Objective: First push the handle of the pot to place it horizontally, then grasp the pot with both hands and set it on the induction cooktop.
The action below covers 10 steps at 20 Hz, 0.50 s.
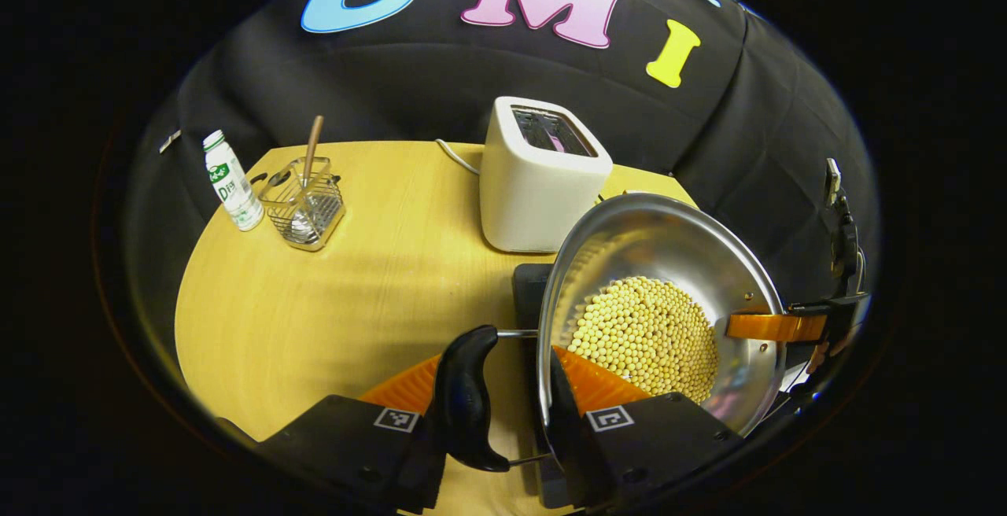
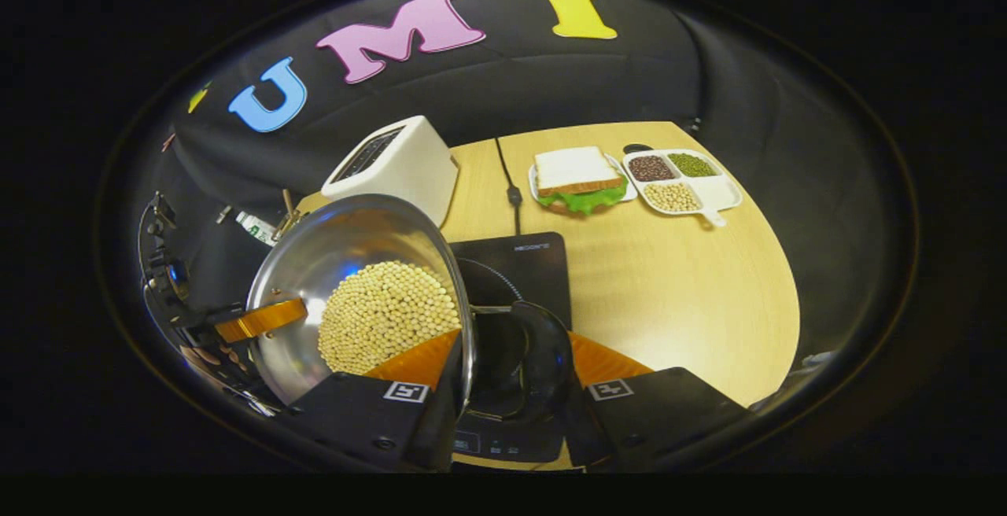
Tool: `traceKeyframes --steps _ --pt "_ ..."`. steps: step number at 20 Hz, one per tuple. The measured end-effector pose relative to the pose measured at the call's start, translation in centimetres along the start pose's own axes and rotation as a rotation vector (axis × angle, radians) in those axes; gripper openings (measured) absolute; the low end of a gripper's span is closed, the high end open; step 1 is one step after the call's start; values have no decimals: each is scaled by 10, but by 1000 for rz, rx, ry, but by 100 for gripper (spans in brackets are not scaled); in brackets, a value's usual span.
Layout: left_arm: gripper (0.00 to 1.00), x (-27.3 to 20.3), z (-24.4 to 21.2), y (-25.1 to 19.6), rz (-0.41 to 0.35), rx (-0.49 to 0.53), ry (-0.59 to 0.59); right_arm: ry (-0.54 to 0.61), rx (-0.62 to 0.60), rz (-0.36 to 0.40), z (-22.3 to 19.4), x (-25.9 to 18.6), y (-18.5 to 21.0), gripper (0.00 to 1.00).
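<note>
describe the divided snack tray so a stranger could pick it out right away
Start at the wooden table in the right gripper view and find the sandwich near its far edge. Right beside it sits the white divided tray. Unlike its neighbour, it holds dark, green and pale beans in separate compartments and has a short handle.

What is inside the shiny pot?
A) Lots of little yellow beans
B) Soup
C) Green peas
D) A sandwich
A: the pot holds a heap of small pale yellow beans, seen also in the right gripper view.
</note>
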<state>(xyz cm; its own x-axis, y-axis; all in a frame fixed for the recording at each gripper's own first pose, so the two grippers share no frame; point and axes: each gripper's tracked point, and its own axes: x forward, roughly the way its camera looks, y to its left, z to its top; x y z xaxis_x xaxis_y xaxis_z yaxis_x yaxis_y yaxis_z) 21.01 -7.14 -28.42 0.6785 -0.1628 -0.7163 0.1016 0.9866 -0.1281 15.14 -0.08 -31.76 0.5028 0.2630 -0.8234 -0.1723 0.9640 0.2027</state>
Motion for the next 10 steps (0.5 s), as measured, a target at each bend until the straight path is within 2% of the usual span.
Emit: traceKeyframes --steps 4,10 --pt "63 13 -1 -16 5 -7 -3 16 3 -3 5 5 -20 58" --pt "62 28 -10 -23 3 -35 -8 30 -2 -17 6 15 -25 58"
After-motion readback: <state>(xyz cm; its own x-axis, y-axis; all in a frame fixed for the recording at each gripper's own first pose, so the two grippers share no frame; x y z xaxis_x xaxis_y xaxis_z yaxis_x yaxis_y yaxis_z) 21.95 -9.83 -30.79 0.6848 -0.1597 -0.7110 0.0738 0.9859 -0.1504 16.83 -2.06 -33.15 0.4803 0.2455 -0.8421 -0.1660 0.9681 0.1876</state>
